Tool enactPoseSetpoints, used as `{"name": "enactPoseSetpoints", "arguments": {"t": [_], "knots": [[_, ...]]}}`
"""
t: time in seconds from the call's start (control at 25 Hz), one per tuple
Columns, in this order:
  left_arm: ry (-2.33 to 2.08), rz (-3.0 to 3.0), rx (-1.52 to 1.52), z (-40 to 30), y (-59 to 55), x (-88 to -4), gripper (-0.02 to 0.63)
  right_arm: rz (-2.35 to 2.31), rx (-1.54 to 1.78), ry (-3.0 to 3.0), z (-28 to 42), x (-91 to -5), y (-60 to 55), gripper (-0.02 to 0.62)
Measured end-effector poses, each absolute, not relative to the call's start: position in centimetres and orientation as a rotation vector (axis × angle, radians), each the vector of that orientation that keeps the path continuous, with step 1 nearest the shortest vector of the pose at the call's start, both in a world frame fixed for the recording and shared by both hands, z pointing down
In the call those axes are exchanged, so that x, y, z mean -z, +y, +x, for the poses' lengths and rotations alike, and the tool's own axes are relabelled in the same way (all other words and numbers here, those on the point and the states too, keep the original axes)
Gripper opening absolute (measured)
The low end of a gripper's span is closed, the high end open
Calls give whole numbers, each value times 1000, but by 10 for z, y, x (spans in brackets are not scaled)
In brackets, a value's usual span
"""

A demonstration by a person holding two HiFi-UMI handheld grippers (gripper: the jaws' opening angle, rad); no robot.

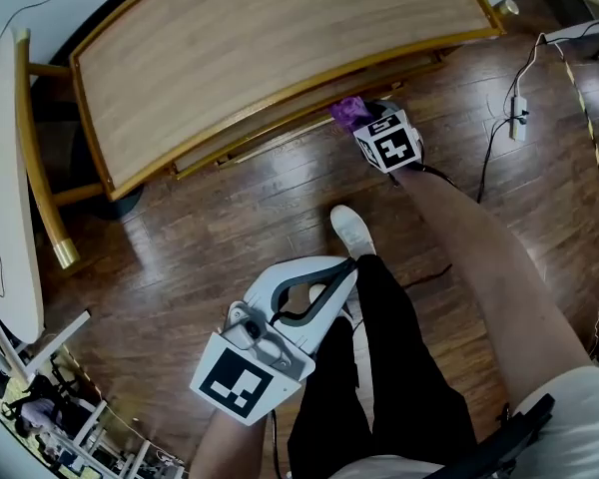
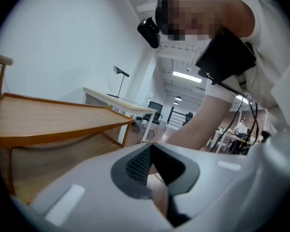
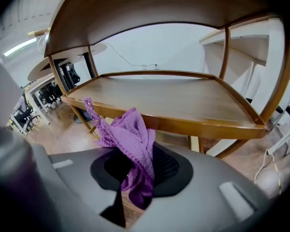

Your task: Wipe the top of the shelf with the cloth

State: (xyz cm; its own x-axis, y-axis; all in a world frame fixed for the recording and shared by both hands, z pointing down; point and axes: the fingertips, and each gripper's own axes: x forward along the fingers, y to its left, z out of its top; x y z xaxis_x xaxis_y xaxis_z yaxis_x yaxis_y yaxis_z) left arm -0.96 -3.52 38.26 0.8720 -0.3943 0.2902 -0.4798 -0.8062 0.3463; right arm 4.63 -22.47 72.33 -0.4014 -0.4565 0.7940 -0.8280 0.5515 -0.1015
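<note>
The left tool (image 1: 345,267) sits low and close to the body, just beside the person's leg (image 1: 384,367). Its jaws are together with nothing between them. Only a little of the bare left forearm (image 1: 220,449) shows at the bottom edge of the head view. The right arm (image 1: 479,257), bare up to a short sleeve, reaches forward and holds the right tool (image 1: 371,118) out ahead, its jaws pinched on a purple cloth (image 3: 130,134).

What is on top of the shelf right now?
Nothing shows on the shelf top: bare wood in the head view, though its far edge runs out of frame. The cloth is not on it; the right tool holds it near the front edge.
</note>
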Motion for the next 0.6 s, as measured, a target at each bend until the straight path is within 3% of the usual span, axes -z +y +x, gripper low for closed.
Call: {"name": "enactPoseSetpoints", "arguments": {"t": [0.6], "knots": [[-477,2659,-321,57,-70,-386,20,1208,-670,-1911,197,-723,-260,100]]}}
